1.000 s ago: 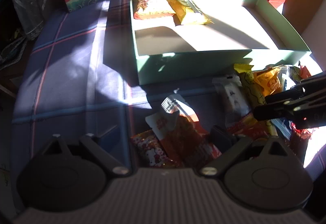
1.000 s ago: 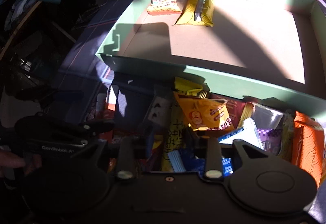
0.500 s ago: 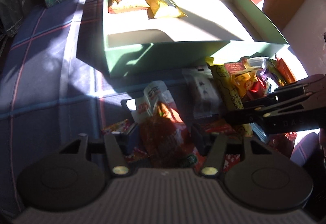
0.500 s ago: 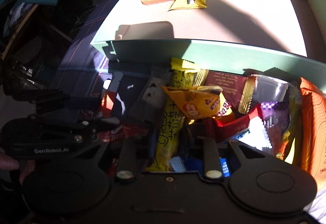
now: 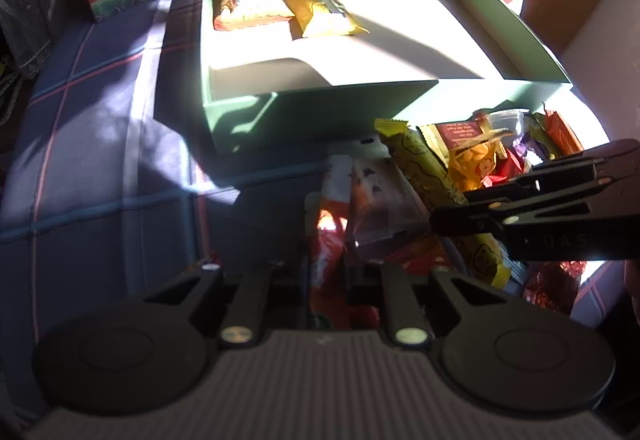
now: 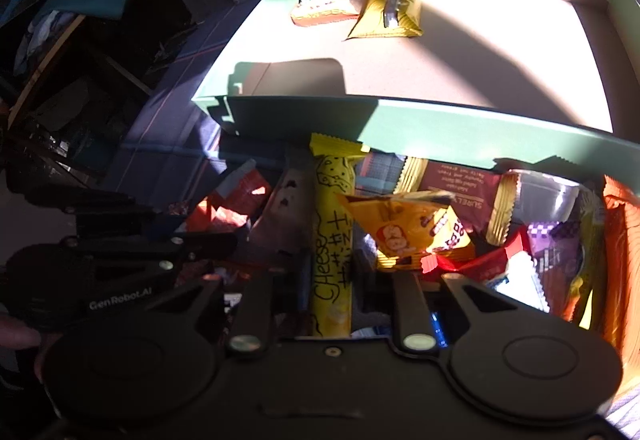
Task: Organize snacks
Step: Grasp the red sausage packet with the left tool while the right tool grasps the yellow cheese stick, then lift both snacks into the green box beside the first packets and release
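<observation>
My left fingers (image 5: pixel 328 280) pinch a red pack (image 5: pixel 326 252). My right fingers (image 6: pixel 332 280) pinch the cheese bar (image 6: pixel 332 240). The snack pile (image 6: pixel 460 224) waits at 12 o'clock. Only two snacks (image 6: pixel 356 2) lie in the box (image 6: pixel 440 128) beyond. Most is left.

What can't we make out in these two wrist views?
- Left tongs grip on the red packet: left wrist view, deep shadow.
- Right tongs contact with the yellow cheese bar: right wrist view, shadow.
- Orange pack: cut by the right edge.
- Green box floor: glare.
</observation>
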Demonstrator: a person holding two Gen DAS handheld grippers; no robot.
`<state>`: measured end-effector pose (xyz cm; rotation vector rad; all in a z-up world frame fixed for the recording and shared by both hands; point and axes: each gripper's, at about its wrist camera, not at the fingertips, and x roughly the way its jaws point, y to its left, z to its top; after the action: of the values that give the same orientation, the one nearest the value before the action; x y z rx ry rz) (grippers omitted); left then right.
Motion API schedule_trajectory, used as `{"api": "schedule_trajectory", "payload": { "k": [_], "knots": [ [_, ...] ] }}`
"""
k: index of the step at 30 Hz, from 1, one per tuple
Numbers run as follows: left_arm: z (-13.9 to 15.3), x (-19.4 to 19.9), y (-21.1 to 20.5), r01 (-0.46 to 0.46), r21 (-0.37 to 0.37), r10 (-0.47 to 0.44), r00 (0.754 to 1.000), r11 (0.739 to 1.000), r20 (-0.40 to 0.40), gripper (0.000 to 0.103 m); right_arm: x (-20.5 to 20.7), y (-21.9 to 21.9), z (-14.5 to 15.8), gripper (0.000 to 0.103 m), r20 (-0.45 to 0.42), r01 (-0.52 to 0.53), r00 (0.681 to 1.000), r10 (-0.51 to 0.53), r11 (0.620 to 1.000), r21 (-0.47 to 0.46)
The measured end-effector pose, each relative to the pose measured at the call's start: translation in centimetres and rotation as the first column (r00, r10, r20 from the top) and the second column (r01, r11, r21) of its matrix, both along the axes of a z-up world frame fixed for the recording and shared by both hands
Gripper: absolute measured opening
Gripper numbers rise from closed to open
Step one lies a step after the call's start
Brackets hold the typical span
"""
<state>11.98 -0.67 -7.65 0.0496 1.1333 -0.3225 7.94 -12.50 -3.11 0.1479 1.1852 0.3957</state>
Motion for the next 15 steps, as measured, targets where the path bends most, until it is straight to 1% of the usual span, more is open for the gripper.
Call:
{"api": "schedule_trajectory", "payload": {
  "k": [4, 6, 8, 12, 15],
  "knots": [
    [0.9, -0.5, 0.9, -0.029, -0.013, 0.029, 1.0, 0.999, 0.003, 0.015, 0.0, -0.4, 0.6, 0.021, -0.008, 0.006, 1.0, -0.006, 1.0, 0.026],
    [1.6, -0.8, 1.3, -0.038, -0.024, 0.038, 0.999, 0.999, 0.022, 0.015, -0.1, -0.5, 0.9, 0.021, -0.007, 0.007, 1.0, -0.007, 0.999, 0.033],
    [2.5, -1.2, 1.4, -0.046, -0.036, 0.048, 0.998, 0.998, 0.042, 0.015, -0.3, -0.5, 1.5, 0.021, -0.007, -0.002, 1.0, 0.003, 0.998, 0.061],
    [4.5, -1.4, 2.1, -0.067, -0.062, 0.072, 0.994, 0.996, 0.078, 0.015, -0.4, -0.5, 3.4, 0.02, 0.018, -0.01, 1.0, 0.008, 0.995, 0.097],
    [6.5, -0.5, 2.2, -0.069, -0.092, 0.08, 0.989, 0.993, 0.121, 0.016, 0.6, -0.7, 5.7, 0.02, 0.068, 0.004, 0.998, -0.013, 0.992, 0.129]
  ]
}}
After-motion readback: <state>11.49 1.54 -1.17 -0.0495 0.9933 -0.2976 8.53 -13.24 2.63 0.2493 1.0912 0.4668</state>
